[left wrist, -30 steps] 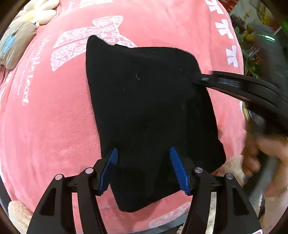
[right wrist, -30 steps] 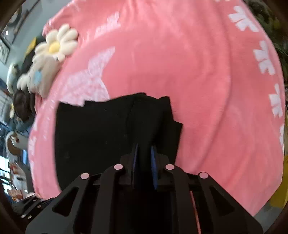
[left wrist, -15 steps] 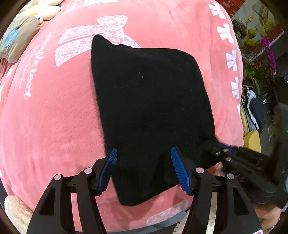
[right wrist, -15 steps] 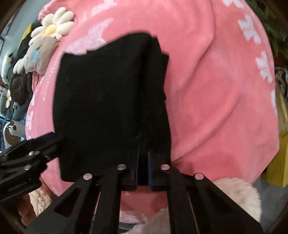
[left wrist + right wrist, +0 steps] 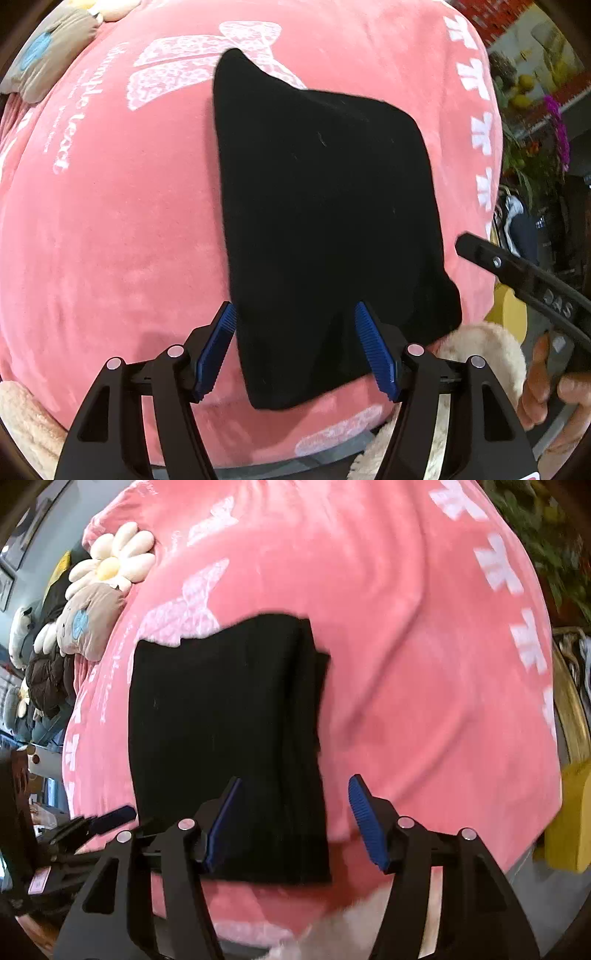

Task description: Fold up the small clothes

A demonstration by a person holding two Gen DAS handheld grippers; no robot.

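Note:
A black folded garment [image 5: 328, 206] lies flat on a pink plush blanket [image 5: 110, 229]. It also shows in the right wrist view [image 5: 225, 731], with stacked fold layers along its right edge. My left gripper [image 5: 295, 343] is open, its blue pads on either side of the garment's near end, holding nothing. My right gripper [image 5: 295, 819] is open over the garment's near right corner, empty. The right gripper also shows at the right of the left wrist view [image 5: 517, 277], off the cloth.
The blanket [image 5: 424, 664] has white bow prints and lettering. A daisy plush [image 5: 114, 561] and a grey plush [image 5: 92, 616] lie at its far left. Cream fluffy fabric [image 5: 484, 347] sits by the near edge. A yellow object [image 5: 569, 812] stands at the right.
My right gripper carried the garment's edge toward the near side, opened and let it go, then drew back. The garment now lies folded. My left gripper stayed open.

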